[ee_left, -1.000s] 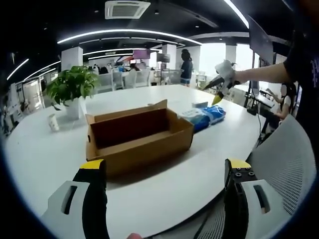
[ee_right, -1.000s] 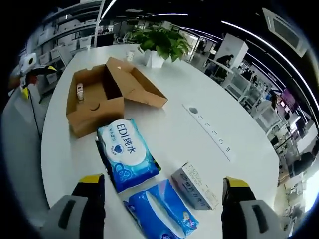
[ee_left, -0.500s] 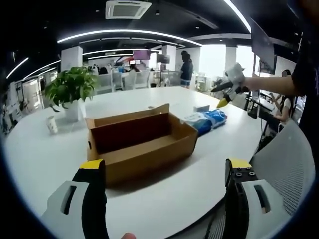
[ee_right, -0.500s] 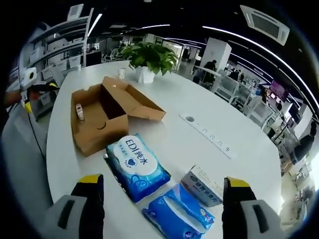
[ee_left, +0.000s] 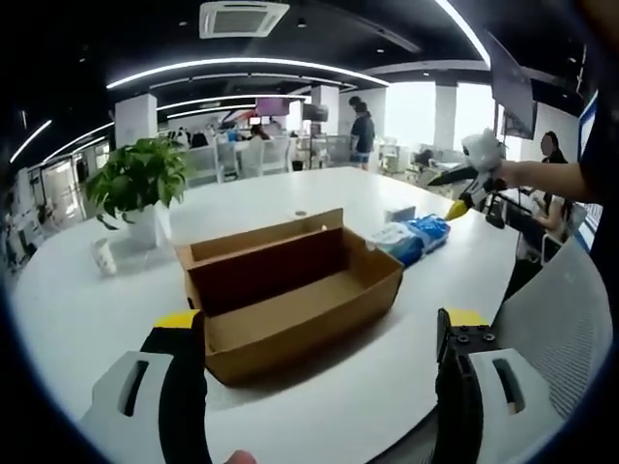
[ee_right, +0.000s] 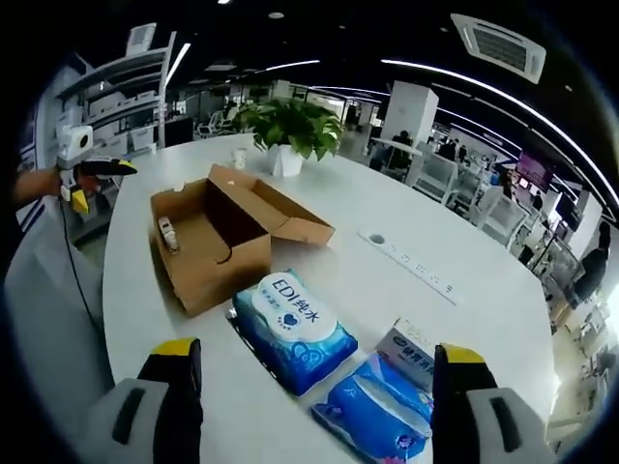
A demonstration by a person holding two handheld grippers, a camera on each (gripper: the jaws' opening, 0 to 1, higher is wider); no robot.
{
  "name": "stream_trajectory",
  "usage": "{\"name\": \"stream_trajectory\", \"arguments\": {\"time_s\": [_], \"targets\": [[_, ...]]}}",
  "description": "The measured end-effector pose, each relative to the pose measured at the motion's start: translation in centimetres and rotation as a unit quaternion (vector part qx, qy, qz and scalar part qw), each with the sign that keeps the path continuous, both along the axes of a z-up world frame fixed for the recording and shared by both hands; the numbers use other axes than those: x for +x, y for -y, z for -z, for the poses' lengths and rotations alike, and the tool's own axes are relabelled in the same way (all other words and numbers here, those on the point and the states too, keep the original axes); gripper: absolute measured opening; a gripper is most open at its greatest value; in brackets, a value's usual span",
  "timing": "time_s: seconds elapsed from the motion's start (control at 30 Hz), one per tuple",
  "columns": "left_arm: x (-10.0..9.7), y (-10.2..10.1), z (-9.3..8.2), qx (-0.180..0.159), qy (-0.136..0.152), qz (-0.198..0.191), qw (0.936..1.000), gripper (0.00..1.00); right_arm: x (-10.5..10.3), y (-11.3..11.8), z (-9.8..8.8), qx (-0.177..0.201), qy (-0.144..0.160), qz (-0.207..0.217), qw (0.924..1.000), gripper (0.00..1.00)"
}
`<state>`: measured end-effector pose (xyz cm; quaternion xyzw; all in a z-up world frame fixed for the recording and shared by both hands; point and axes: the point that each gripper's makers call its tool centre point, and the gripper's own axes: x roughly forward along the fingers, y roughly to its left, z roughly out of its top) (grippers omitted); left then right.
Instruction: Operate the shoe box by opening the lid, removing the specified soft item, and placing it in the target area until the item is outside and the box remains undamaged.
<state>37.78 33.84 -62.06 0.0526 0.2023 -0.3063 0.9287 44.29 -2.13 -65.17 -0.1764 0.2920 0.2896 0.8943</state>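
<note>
Hovering above the table, both grippers' jaws gape wide and empty beside the open shoe box.

Opposite oblique views across the shared open shoe box.

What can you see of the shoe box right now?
The shoe box is plain brown corrugated cardboard, long and shallow, sitting flat on the white table. Its lid is folded fully open, lying back on the table. A small item lies inside near one end. Nothing grips it; the wet-wipes pack lies just beside it.
</note>
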Motion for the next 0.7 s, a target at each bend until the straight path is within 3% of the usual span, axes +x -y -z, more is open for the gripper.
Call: {"name": "stream_trajectory", "arguments": {"time_s": [0.27,0.7], "targets": [[1.4,0.1,-0.4,0.0,-0.006,0.009,0.9999,0.98,-0.8,-0.1,-0.2,0.0,0.003,0.008,1.0,0.99],[3.8,0.9,-0.9,0.037,-0.005,0.051,0.998,0.97,-2.1,-1.1,-0.9,-0.001,0.022,0.014,0.9997,0.99]]}}
